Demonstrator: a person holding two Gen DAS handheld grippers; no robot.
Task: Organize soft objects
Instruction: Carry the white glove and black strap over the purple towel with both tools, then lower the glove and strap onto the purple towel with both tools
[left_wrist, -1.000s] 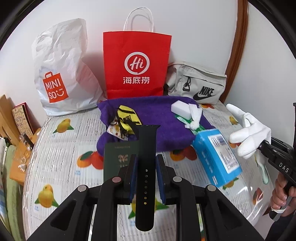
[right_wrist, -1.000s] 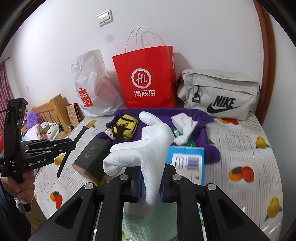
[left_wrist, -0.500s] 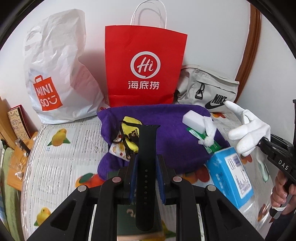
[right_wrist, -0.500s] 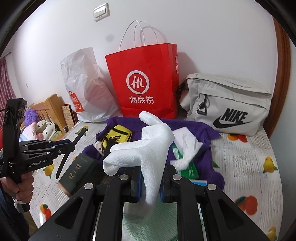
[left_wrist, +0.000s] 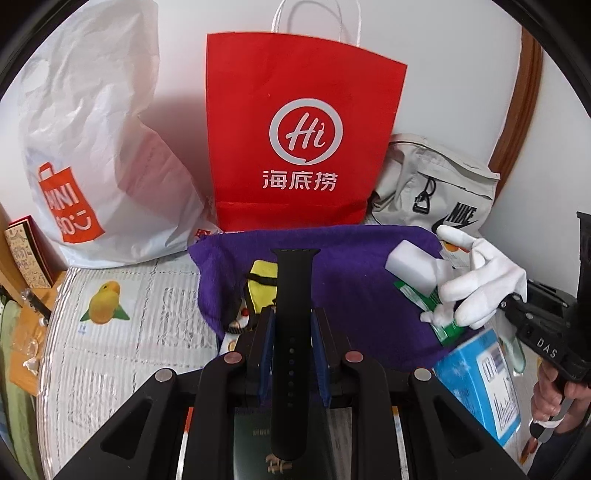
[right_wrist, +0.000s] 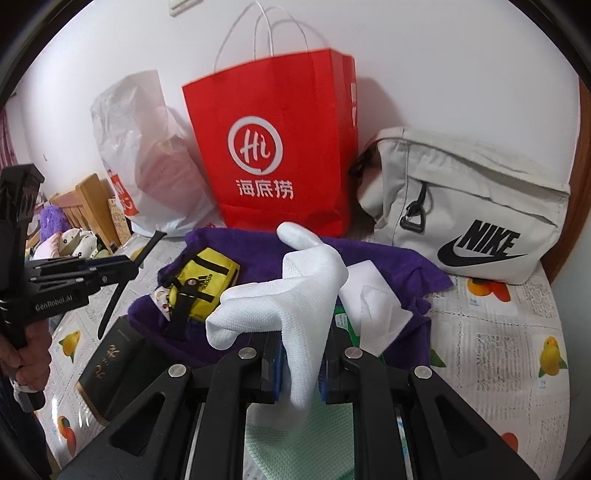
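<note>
My left gripper (left_wrist: 293, 325) is shut on a black watch strap (left_wrist: 293, 295) that stands up between its fingers, above the purple towel (left_wrist: 351, 266). It also shows in the right wrist view (right_wrist: 122, 271). My right gripper (right_wrist: 301, 354) is shut on a white glove (right_wrist: 295, 306), held over the towel (right_wrist: 391, 266); the glove also shows in the left wrist view (left_wrist: 480, 284). On the towel lie a yellow pouch (right_wrist: 201, 277), a white block (left_wrist: 413, 267) and a white tissue (right_wrist: 376, 306).
A red paper bag (left_wrist: 299, 133), a white plastic bag (left_wrist: 96, 147) and a grey Nike bag (right_wrist: 469, 206) stand against the back wall. A dark book (right_wrist: 110, 365) and a blue box (left_wrist: 487, 384) lie on the fruit-print cover. Wooden furniture (right_wrist: 92, 199) is at left.
Both grippers have moved forward toward the bags at the wall, each still holding its item. The towel and bags loom larger; the dark book has slid under the left gripper.
</note>
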